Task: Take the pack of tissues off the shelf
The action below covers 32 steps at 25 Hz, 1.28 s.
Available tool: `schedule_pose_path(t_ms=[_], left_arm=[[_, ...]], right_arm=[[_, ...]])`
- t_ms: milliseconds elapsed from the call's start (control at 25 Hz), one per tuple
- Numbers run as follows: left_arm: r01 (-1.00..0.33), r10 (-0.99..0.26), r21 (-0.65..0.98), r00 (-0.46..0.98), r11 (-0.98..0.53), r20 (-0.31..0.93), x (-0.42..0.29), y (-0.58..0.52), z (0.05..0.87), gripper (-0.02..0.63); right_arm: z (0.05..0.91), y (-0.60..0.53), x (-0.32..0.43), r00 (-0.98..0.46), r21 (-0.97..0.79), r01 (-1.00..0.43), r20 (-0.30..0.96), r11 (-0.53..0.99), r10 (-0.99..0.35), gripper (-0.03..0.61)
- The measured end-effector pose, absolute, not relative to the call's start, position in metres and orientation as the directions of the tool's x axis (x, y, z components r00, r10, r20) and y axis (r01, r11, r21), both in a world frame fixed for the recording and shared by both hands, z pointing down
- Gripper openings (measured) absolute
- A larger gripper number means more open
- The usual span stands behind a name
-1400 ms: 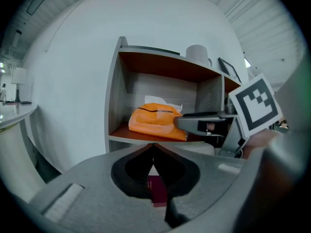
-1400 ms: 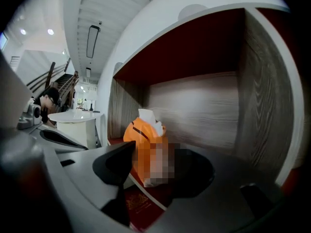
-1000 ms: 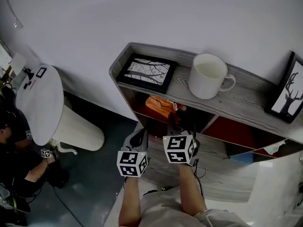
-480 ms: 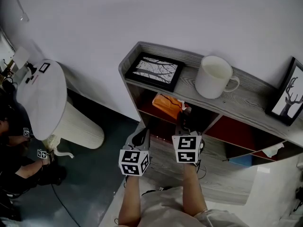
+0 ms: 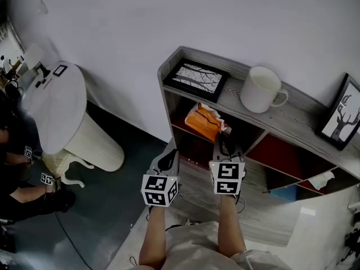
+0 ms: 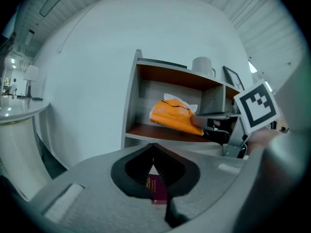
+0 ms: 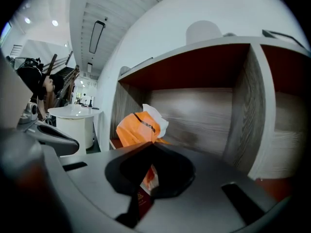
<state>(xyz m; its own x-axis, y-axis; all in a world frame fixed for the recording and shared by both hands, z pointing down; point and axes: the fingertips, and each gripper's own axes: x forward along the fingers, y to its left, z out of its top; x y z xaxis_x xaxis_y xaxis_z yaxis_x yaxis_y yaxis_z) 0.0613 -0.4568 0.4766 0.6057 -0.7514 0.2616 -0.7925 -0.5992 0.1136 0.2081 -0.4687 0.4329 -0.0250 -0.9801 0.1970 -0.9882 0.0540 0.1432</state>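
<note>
At the bottom centre of the head view, two bare forearms reach up the frame, each carrying a tool with a black-and-white marker cube. The left gripper (image 5: 168,157) hangs in front of the shelf unit, apart from it. In its own view (image 6: 154,150) the jaws are pressed together with nothing between them.

Just right of it and a little further in, the right gripper (image 5: 221,138) reaches into the shelf's upper left compartment. In its own view (image 7: 149,152) the jaws are clenched on the near edge of the orange plastic pack of tissues (image 7: 137,126), and orange film shows in the gap between them.

The pack (image 5: 203,120) is inside that compartment, tilted, with a white tissue sticking out of its top. In the left gripper view the pack (image 6: 174,115) sits above the red-brown board; whether it touches the board cannot be told.

The grey wood-grain shelf unit with red-brown inner walls (image 5: 294,121) runs from the frame's centre to the right edge. On its top lies a flat black picture frame with a branch drawing (image 5: 196,79). To the right stand a white ceramic mug (image 5: 261,89) and an upright black frame with a deer silhouette (image 5: 342,115).

At the left is a round white pedestal table (image 5: 58,109), with a crouching person in dark clothes (image 5: 19,176) at the left edge. A plain pale wall fills the top.
</note>
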Motion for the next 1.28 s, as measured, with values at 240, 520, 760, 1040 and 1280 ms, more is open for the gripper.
schedule_pose_path(t_ms=[240, 520, 760, 1040, 1280], left_arm=[[-0.790, -0.754, 0.110, 0.610, -0.604, 0.243, 0.057, -0.444, 0.469, 0.008], [-0.799, -0.765, 0.113, 0.599, -0.591, 0.237, 0.047, -0.430, 0.467, 0.008], [-0.800, -0.764, 0.107, 0.596, -0.590, 0.248, 0.041, -0.414, 0.468, 0.008], [-0.822, -0.779, 0.122, 0.567, -0.556, 0.268, 0.021, -0.382, 0.472, 0.008], [-0.831, -0.783, 0.160, 0.556, -0.533, 0.279, 0.011, -0.342, 0.488, 0.008]], right_arm=[[0.427, -0.454, 0.207, -0.035, 0.142, -0.988, 0.170, 0.060, -0.985, 0.017], [0.425, -0.440, 0.193, -0.076, 0.133, -0.986, 0.167, 0.099, -0.983, 0.018], [0.422, -0.424, 0.176, -0.140, 0.125, -0.980, 0.114, 0.154, -0.984, 0.017], [0.437, -0.393, 0.154, -0.190, 0.108, -0.973, 0.138, 0.206, -0.972, 0.018], [0.454, -0.354, 0.142, -0.215, 0.106, -0.966, 0.165, 0.234, -0.962, 0.018]])
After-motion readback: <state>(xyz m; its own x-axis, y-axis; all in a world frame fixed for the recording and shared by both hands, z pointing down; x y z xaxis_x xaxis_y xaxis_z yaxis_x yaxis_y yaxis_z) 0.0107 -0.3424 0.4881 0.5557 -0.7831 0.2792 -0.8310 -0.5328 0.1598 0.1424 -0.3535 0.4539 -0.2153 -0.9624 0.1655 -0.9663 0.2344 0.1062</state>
